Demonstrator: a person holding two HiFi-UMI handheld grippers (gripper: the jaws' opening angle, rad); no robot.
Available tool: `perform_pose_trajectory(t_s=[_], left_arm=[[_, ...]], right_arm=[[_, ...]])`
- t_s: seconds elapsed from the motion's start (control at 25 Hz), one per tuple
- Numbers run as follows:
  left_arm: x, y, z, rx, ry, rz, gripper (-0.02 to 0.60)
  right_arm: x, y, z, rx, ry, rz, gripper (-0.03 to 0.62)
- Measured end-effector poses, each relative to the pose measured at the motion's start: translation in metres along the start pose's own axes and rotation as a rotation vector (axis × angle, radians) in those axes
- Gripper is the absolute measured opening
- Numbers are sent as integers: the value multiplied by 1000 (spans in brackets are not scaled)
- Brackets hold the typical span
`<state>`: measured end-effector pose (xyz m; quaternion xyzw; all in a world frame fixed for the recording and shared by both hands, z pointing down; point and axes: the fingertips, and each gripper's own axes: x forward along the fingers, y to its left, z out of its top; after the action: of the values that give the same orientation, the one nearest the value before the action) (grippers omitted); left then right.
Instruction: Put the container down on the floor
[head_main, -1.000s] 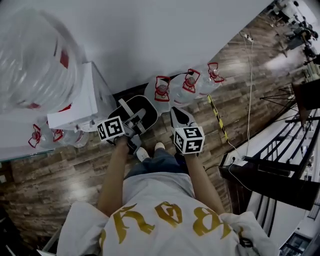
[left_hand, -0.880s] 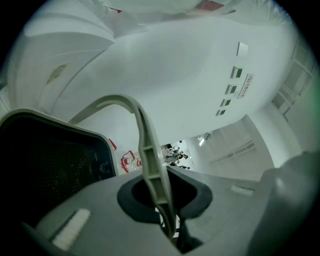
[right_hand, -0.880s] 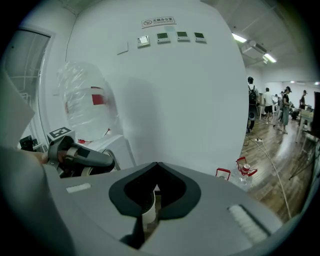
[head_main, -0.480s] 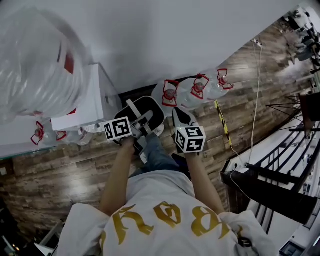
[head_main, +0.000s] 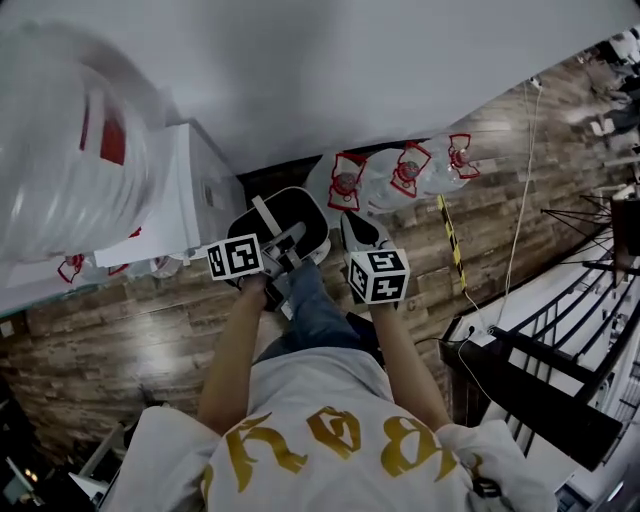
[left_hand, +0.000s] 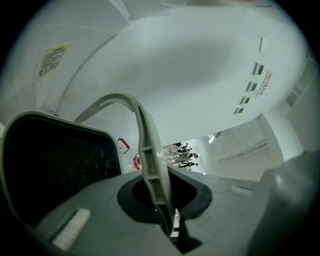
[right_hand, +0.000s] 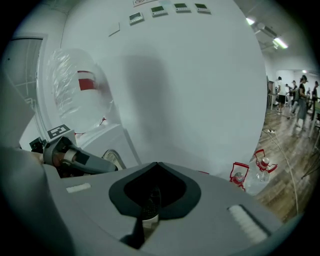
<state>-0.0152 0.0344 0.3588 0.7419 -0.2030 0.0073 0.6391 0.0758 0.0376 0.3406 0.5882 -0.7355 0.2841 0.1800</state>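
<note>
A wood-plank floor (head_main: 120, 340) runs along the foot of a plain white wall (head_main: 350, 60), seen from steeply above.

The black round plastic container with a white rim (head_main: 285, 212) hangs close to the wall's base, in front of the person's blue-jeaned leg (head_main: 315, 310). Its thin white arched handle (left_hand: 150, 160) passes up between the jaws of the left gripper (head_main: 283, 247), which are clamped on it. In the left gripper view the container's dark inside (left_hand: 55, 165) fills the lower left, cut off by the gripper's grey body. From above, its bottom is hidden, so I cannot tell whether it touches the floor.

The right gripper (head_main: 360, 233) is held just beside the container. Its jaws are pressed together with nothing between them (right_hand: 145, 210).

To the container's left stands a white box-shaped cabinet (head_main: 185, 200). On it sits a large clear plastic water jug with a red label (head_main: 70, 150), blurred and cut off by the frame's edge. To the right, three clear water bottles with red carry handles (head_main: 400, 175) lie against the wall. Past them are a yellow-and-black striped strip (head_main: 448, 240) and a thin white cable (head_main: 520, 200) on the floor. A black metal railing (head_main: 560, 330) crosses the lower right, partly out of view. Far-off people (right_hand: 295, 100) are too small to make out.
</note>
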Motion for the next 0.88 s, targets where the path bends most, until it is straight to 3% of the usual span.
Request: perform_pose_trajectory(t_s=[0.4, 0.72, 0.88], left_arm=[[22, 61, 1, -43, 2, 70, 11], [38, 103, 9, -58, -26, 69, 9], [43, 131, 7, -59, -15, 106, 9]], right_arm=[[38, -11, -29, -20, 89, 61, 25], [86, -7, -56, -35, 143, 150, 25], [112, -3, -69, -57, 172, 200, 25]])
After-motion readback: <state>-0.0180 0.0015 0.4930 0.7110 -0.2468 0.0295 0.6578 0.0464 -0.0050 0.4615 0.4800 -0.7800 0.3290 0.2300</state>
